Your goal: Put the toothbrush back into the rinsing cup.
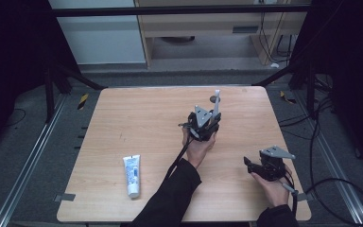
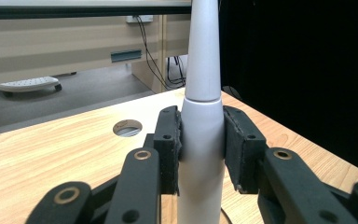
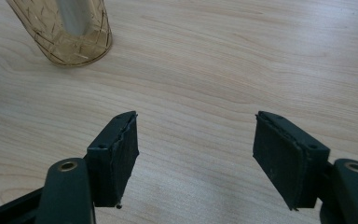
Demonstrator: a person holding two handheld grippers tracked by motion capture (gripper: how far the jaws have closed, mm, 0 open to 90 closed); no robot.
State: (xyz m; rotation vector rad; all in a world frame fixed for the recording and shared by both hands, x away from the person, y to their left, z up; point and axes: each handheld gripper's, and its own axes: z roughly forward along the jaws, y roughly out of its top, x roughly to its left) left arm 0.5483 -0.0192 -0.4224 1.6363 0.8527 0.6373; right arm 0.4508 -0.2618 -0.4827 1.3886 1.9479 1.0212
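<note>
A white electric toothbrush [image 2: 203, 116] stands upright, and the pads of my left gripper [image 2: 200, 140] press on its body from both sides. In the high view, my left gripper [image 1: 203, 124] is at the middle of the table and the toothbrush [image 1: 216, 101] rises above it. An amber patterned glass [image 3: 65, 32] stands on the wood with a white shaft inside it. My right gripper [image 3: 196, 158] hovers open over bare wood, short of the glass. In the high view, my right gripper [image 1: 249, 165] is near the front right corner, jaws pointing left.
A white and blue toothpaste tube [image 1: 132, 175] lies near the front left of the wooden table [image 1: 137, 123]. A round cable hole [image 2: 127, 127] sits in the tabletop beyond the toothbrush. Black cables trail off the table's right side onto the floor.
</note>
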